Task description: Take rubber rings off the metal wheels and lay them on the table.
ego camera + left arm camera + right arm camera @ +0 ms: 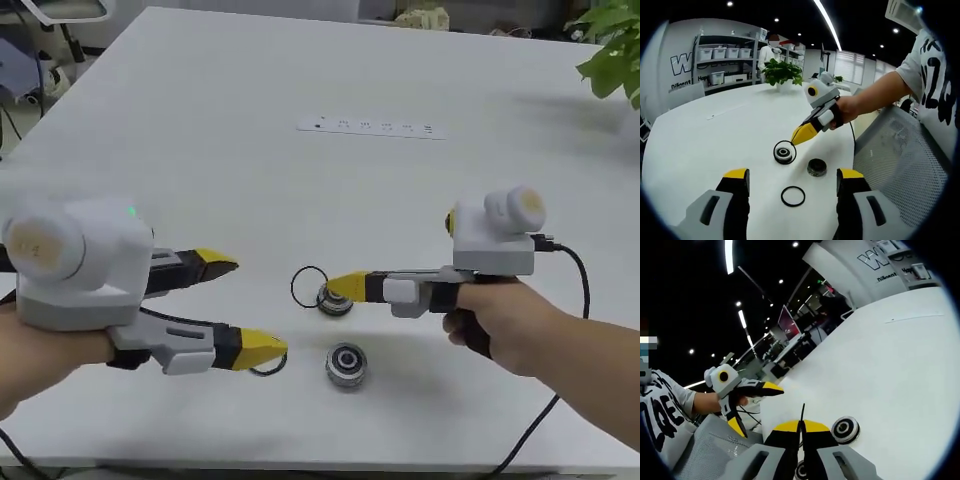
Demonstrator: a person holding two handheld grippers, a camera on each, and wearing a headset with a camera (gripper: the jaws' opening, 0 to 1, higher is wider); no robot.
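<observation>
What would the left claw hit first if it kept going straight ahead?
Probably the loose rubber ring lying on the table just ahead of the open left claw, with a metal wheel beyond. Its height above the table is unclear.

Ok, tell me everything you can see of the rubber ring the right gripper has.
The rubber ring is a thin black loop, round, not visibly stretched. The right gripper is shut on one edge and holds it tilted up beside the farther metal wheel on the white table. Whether its low edge touches that wheel I cannot tell.
</observation>
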